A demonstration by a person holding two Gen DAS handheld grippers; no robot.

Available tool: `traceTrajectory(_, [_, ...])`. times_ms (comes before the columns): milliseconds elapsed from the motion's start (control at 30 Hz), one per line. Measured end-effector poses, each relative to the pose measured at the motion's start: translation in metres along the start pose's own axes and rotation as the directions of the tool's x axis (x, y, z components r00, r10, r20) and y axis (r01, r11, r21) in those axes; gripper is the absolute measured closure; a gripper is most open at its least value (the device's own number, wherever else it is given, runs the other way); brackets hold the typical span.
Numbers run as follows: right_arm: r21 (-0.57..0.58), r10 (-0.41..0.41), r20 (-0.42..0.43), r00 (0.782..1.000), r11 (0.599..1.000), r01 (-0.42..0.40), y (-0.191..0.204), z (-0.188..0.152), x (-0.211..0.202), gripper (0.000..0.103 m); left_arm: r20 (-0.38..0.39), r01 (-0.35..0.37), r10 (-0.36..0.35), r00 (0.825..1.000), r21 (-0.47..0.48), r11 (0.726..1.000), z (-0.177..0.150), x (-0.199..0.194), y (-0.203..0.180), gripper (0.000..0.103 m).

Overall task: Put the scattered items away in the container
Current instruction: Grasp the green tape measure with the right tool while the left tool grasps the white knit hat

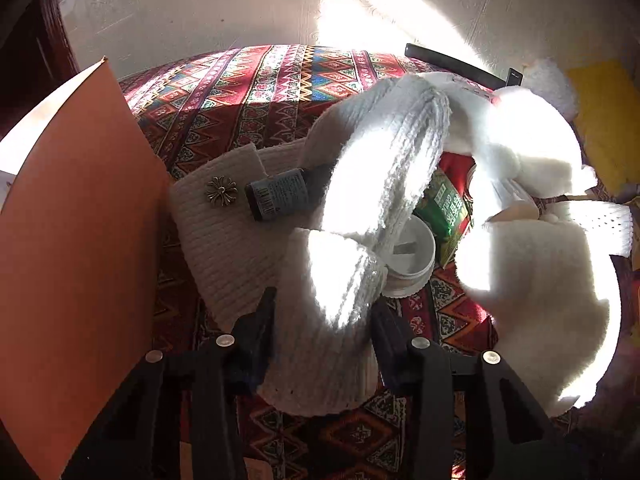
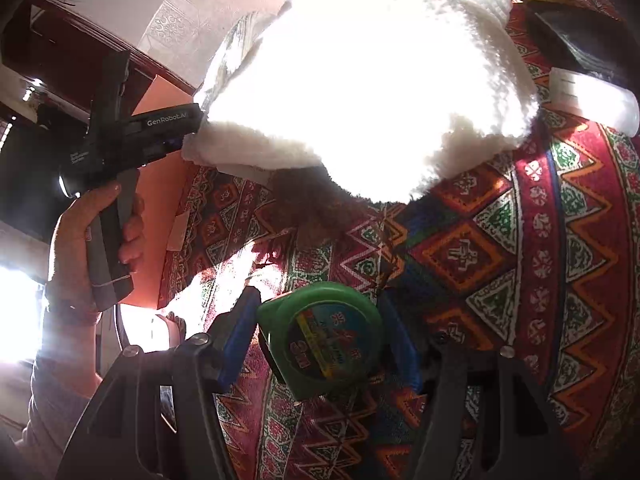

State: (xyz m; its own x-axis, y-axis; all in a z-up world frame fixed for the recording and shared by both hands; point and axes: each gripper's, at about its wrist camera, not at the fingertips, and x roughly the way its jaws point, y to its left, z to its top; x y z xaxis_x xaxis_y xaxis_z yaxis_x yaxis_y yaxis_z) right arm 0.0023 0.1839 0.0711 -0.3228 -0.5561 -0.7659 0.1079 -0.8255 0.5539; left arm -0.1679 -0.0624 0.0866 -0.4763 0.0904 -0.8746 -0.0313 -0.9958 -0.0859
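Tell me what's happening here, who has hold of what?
A person works a handheld gripper in each hand over a patterned tablecloth. The right gripper is shut on a green tape measure. The left gripper straddles a white knitted piece, its fingers at the fabric's sides. A dark bottle and a white tub lie loose among the knitwear.

Harsh sun glare, blown-out whites, deep shadows, perhaps slight blur

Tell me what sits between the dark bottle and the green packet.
In the left wrist view, a sunlit fold of the white knit scarf crosses between the bottle and the packet, covering part of each.
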Motion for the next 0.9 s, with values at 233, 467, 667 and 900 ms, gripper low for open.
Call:
traceTrajectory(233, [0.077, 0.117, 0.035, 0.992, 0.99, -0.12, -0.009, -0.001, -0.014, 0.043, 0.152, 0.275, -0.249, 0.956, -0.186, 0.943, 0.0, -0.086, 0.039, 0.068])
traceTrajectory(467, [0.103, 0.277, 0.091, 0.957, 0.953, -0.285, 0.008, 0.0, -0.038, 0.043, 0.385, 0.545, -0.465, 0.797, -0.127, 0.829, 0.0, -0.198, 0.071, 0.09])
traceTrajectory(667, [0.093, 0.287, 0.107, 0.952, 0.95, -0.297, 0.029, -0.002, -0.035, 0.043, 0.235, 0.424, -0.403, 0.885, -0.044, 0.905, -0.003, -0.18, 0.052, 0.045])
traceTrajectory(900, [0.132, 0.233, 0.039, 0.972, 0.963, -0.236, 0.023, -0.003, -0.006, 0.043, 0.053, 0.331, -0.329, 0.943, -0.022, 0.944, -0.033, -0.108, -0.004, 0.017])
